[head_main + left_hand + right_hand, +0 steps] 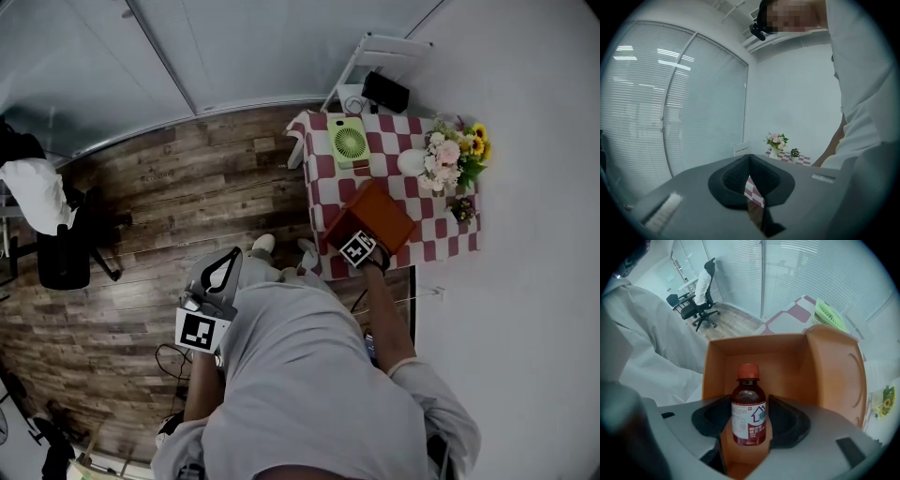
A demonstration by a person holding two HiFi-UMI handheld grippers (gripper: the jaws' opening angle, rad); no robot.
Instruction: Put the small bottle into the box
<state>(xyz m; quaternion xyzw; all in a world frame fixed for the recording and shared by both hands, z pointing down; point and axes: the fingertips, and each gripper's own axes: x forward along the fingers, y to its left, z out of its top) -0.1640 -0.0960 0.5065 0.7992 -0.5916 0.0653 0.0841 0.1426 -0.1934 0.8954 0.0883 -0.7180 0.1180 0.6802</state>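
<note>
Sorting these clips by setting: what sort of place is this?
Probably an office room: a swivel office chair, slatted window blinds and a wood-look floor, with a checkered-cloth table against the wall.

Lighting: cool, even daylight through the blinded windows, which carry bright streaks of glare; shadows are soft and faint, the wooden floor reads dim, and the white wall is near washed out. Optics: strong fisheye bending throughout, with black vignetted corners in both gripper views. Focus: the small bottle has a crisp label, while the nearest grey foreground is blurred.
</note>
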